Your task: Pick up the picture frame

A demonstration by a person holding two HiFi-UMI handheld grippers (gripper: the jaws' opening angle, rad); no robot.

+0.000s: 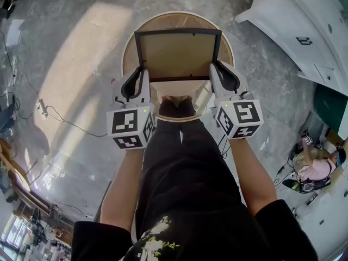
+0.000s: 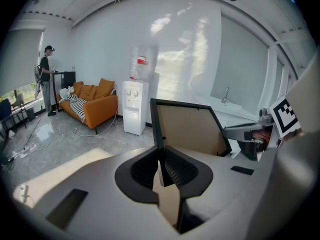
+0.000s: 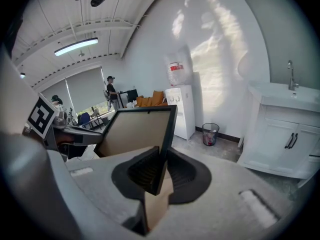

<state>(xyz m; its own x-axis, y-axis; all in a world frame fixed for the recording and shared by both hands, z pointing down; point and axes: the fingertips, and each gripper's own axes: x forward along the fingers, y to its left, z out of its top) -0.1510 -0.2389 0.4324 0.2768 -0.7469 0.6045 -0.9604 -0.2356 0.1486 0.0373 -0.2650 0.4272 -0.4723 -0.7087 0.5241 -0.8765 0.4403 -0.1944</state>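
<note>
Right now the jaws of your left gripper [image 2: 162, 170] are clamped on the thin black left rail of the picture frame [image 1: 178, 54], low down near its bottom corner. The jaws of your right gripper [image 3: 160, 171] are pinched on the right rail at about the same height. Each pair holds only a narrow edge, with the brown backing board facing you.

The frame hangs between the two grippers, leaning slightly away from you. It sits over the round counter [image 1: 179, 19] and looks to be clear of its top, though the head view doesn't settle that.

The risks come from that low, edge-only grip. Most of the frame stands above the pads, so it could pivot forward and swing out if either hand loosens or tilts. Let your hands drift apart and a rail could slip free of one pair. Push them together or raise one faster than the other, and you would likely rack the frame or pop the backing. A drop would land it on the counter's rim or the hard floor [image 1: 70, 80].
</note>
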